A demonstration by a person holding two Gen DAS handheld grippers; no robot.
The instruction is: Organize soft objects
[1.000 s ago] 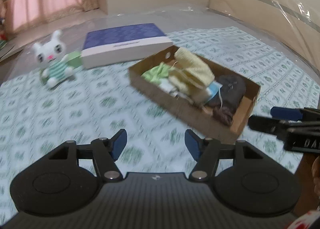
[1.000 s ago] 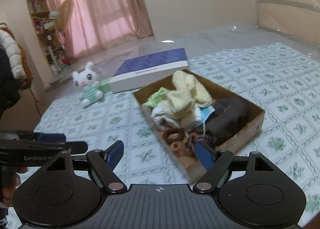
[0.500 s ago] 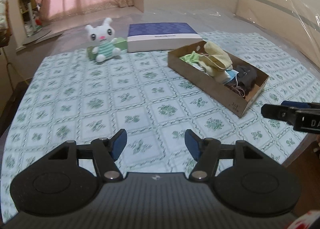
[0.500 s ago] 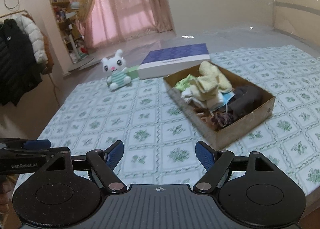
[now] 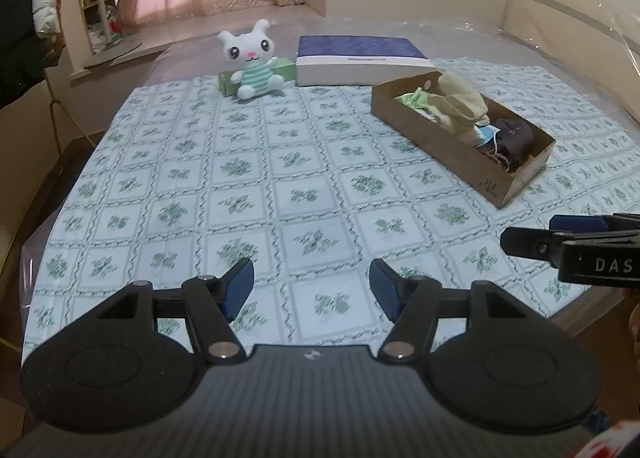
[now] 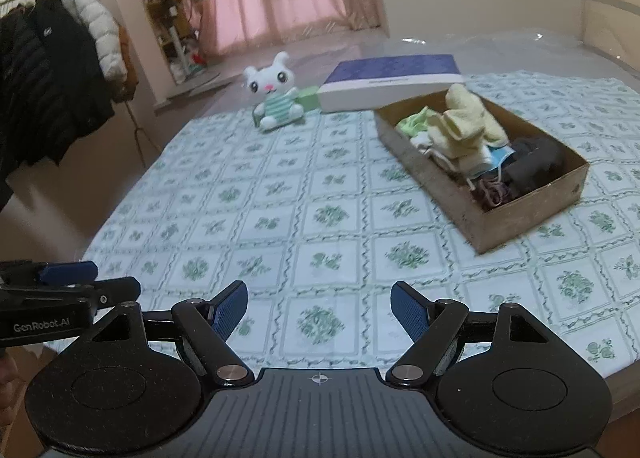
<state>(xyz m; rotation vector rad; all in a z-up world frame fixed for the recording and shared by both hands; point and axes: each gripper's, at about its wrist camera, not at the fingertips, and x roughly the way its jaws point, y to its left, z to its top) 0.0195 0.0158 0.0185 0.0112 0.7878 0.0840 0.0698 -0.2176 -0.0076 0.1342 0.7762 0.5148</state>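
Note:
A brown cardboard box (image 5: 432, 134) (image 6: 516, 217) lies on the patterned cloth at the right. It holds soft things: pale yellow cloths (image 6: 468, 123), a green cloth (image 6: 414, 122), a blue mask (image 6: 500, 155), a dark grey cloth (image 6: 536, 167). A white plush bunny (image 5: 252, 61) (image 6: 276, 91) sits at the far side. My left gripper (image 5: 311, 288) is open and empty above the near edge. My right gripper (image 6: 319, 308) is open and empty, also near the front edge. Each gripper shows in the other's view: the right one (image 5: 568, 246), the left one (image 6: 68, 286).
A flat blue-and-white box (image 5: 360, 59) and a small green block (image 5: 228, 83) lie behind the bunny. The table (image 5: 280, 177) is covered with a green-patterned cloth. A coat rack with jackets (image 6: 52, 69) stands at the left.
Both grippers have pulled back and up from the cardboard box toward the table's near edge; the whole table now shows. Both stay open and empty.

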